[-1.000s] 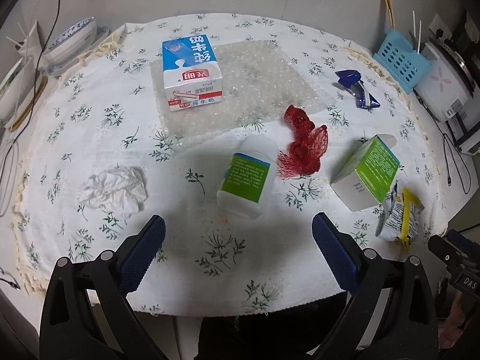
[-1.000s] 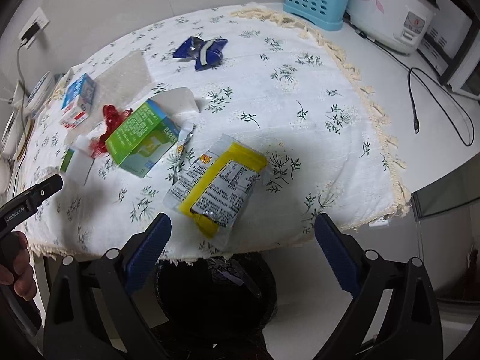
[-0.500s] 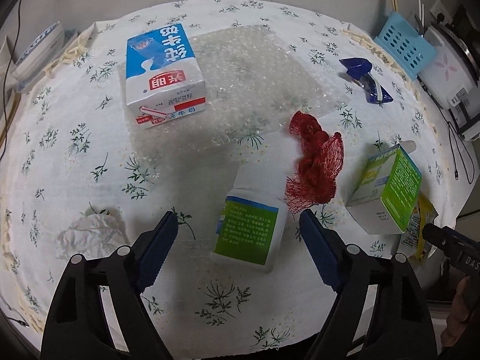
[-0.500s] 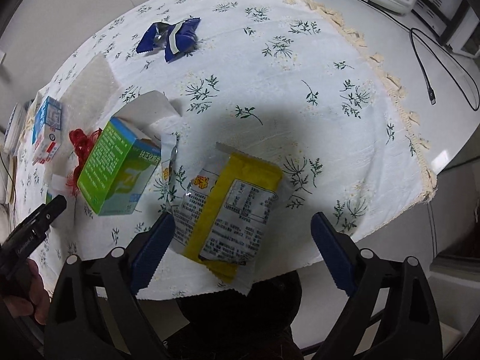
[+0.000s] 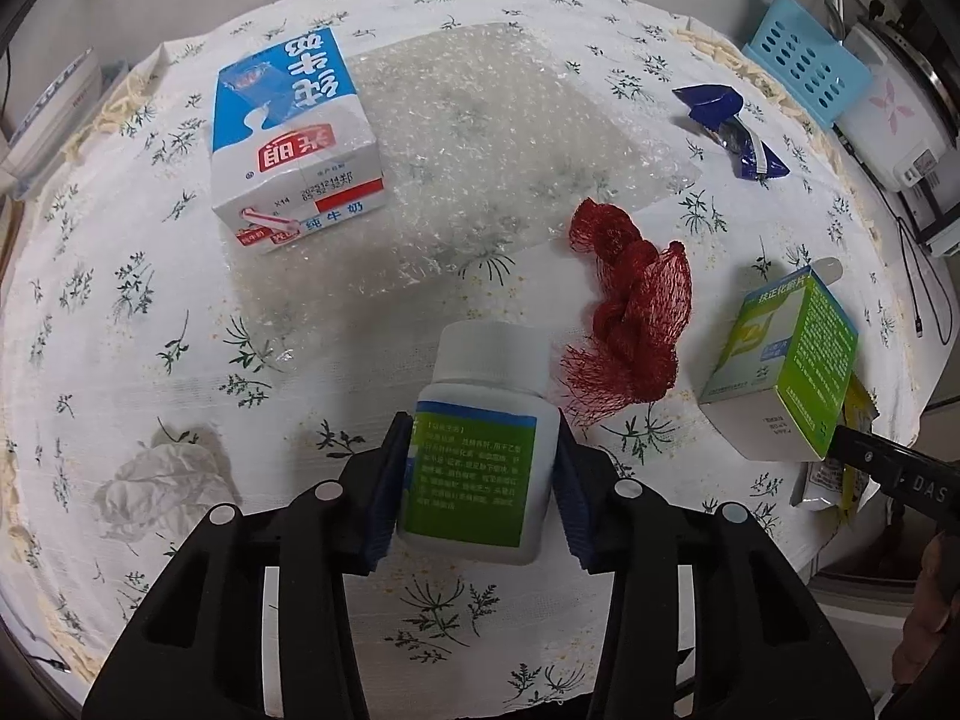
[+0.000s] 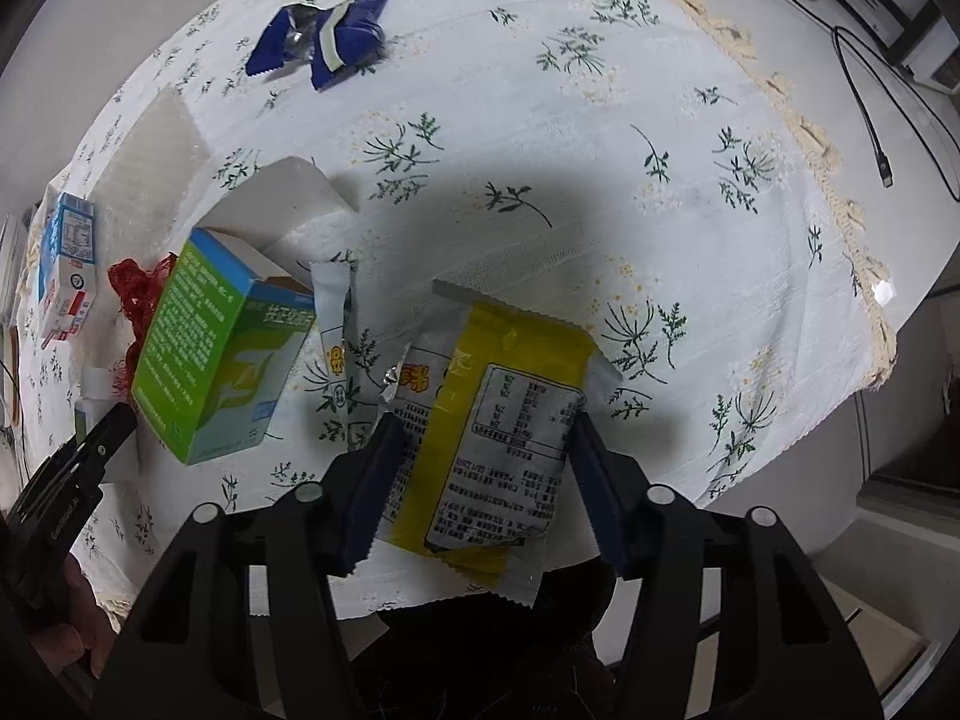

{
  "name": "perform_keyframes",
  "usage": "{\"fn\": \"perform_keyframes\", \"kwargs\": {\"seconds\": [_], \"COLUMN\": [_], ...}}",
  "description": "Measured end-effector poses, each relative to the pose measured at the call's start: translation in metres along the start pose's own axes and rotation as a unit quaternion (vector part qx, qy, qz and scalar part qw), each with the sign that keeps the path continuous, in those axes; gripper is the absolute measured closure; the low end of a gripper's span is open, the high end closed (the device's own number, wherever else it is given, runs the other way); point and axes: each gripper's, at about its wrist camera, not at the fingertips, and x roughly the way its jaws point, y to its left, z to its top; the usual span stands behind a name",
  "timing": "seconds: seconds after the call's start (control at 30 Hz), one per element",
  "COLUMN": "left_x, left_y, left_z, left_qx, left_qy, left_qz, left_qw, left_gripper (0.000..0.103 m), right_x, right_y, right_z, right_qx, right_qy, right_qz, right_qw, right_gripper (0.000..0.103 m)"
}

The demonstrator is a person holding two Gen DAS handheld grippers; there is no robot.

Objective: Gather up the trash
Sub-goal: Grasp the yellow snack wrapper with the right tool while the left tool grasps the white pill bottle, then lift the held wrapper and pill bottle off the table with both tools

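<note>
A round tabletop under a white cloth printed with small green sprigs is scattered with rubbish. The left gripper has just been closing its blue jaws, which now press both sides of a white plastic pill bottle with a green-and-blue label and a white cap, lying on its side near the front edge. The right gripper has also just been closing; its jaws now touch both edges of a flat yellow-and-silver snack packet printed with black text, lying at the tabletop's edge. Nearby lie a green-and-white cardboard box, a red mesh net bag, a blue-and-white milk carton, a sheet of clear bubble wrap, a crumpled blue wrapper and a crumpled white tissue.
</note>
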Motion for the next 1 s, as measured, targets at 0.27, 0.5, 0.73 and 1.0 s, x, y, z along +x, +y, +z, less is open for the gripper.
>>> {"fn": "perform_keyframes", "kwargs": {"seconds": [0.27, 0.5, 0.73, 1.0], "left_x": [-0.004, -0.009, -0.015, -0.018], "left_y": [0.003, 0.004, 0.005, 0.003], "left_z": [-0.003, -0.006, -0.007, -0.01], "left_qx": [-0.009, -0.012, -0.015, -0.014], "left_qy": [0.0, -0.003, -0.009, -0.011], "left_qz": [-0.006, -0.01, -0.015, -0.017], "left_qw": [0.9999, 0.9999, 0.9997, 0.9997], "left_gripper": [0.06, 0.062, 0.063, 0.063], "right_x": [0.002, -0.001, -0.014, -0.022], "right_y": [-0.004, -0.005, -0.004, -0.002], "right_z": [0.002, 0.001, -0.004, -0.007], "right_qx": [0.015, 0.017, 0.019, 0.019], "right_qy": [0.007, 0.005, -0.001, -0.005], "right_qz": [0.003, 0.01, 0.016, 0.021], "right_qw": [1.0, 1.0, 1.0, 1.0], "right_gripper": [0.064, 0.068, 0.07, 0.071]}}
